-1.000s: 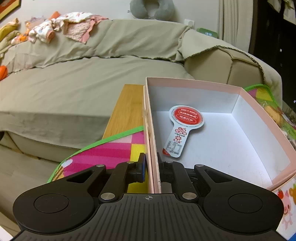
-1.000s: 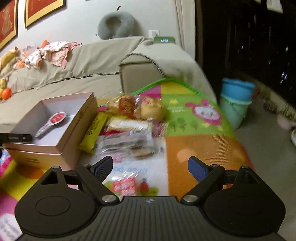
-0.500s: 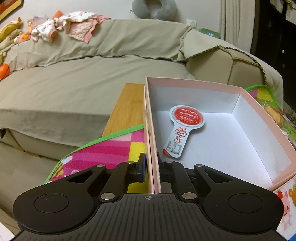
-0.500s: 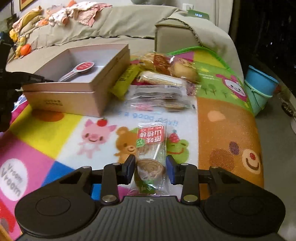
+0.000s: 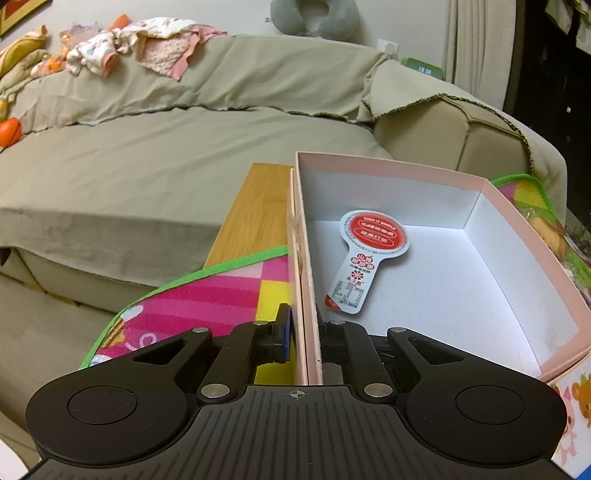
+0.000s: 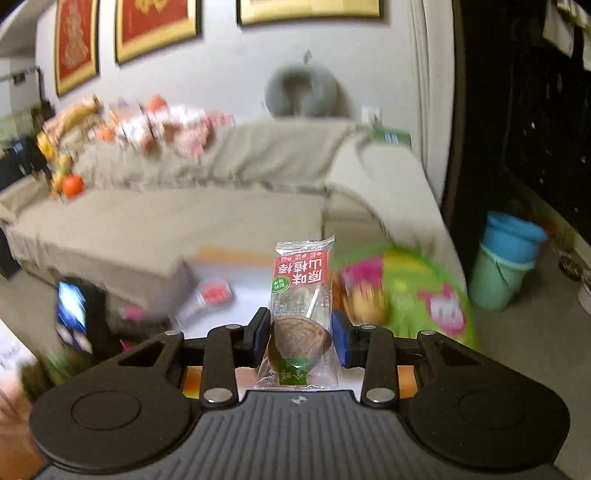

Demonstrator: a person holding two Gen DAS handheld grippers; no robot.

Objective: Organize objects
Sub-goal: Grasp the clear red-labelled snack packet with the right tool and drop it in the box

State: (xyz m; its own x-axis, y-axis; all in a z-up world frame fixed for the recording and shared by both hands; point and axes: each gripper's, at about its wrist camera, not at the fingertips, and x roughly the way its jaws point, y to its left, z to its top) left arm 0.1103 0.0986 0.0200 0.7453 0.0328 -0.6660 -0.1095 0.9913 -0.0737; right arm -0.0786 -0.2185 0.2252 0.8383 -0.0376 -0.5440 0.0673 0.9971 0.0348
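Lollipop packet (image 6: pixel 301 314) lengthwise forward, seemingly upright

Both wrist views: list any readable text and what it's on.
"KEEP IT SIMPLE": red disc of the paddle-shaped packet in the pink box; its other lines are too small to read.
"原味山楂棒", seen upside down: red label on the lollipop wrapper held in the right claw.
Green clock digits: blurred.
Gold characters in the wall frames: unreadable.
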